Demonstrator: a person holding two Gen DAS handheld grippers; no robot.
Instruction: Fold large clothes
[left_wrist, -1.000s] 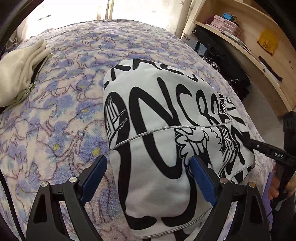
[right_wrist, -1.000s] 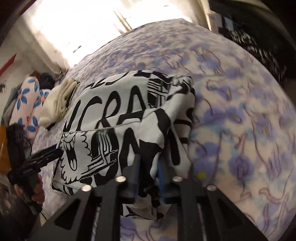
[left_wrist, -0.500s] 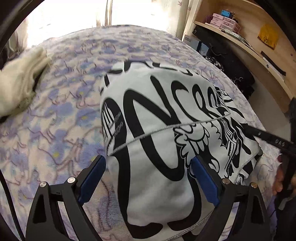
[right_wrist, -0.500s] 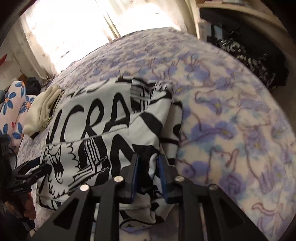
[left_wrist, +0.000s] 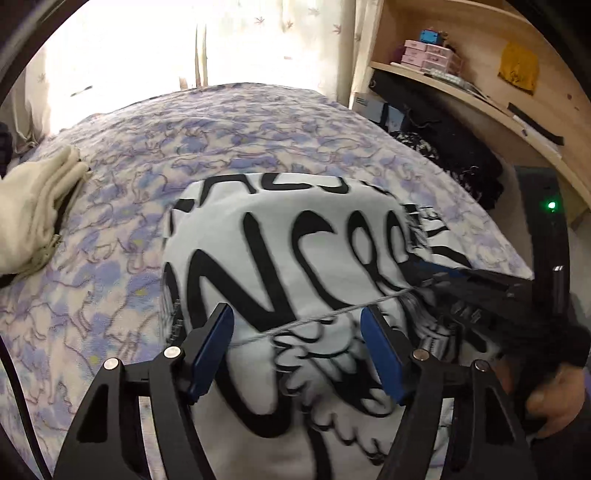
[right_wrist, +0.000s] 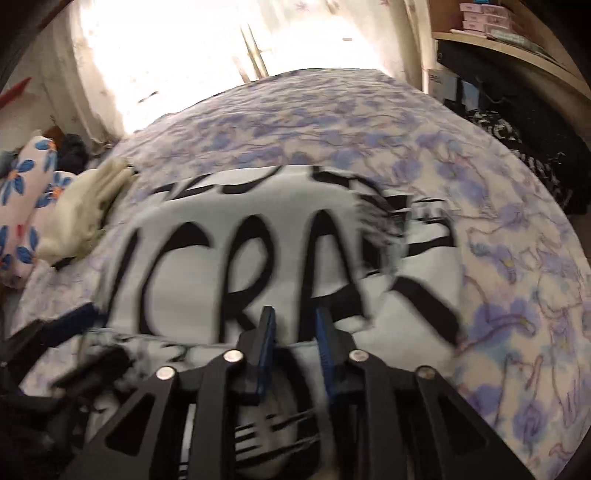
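Looking at a black-lettered white shirt, folded over on the near half of the bed, with a grey hem line running across it. Hovering the left gripper just over the near part, blue pads spread wide on either side of that hem and not pressing anything. Just been closing in a bit, with shirt lying under the gap. Reaching in from the right with the right gripper, pads pressed near together at the fold edge. Pretty blurry there, but seems to be pinching the shirt. Can see a hand on its handle at the near right. Also spotting a cream cloth piled at the left, well apart from the shirt.
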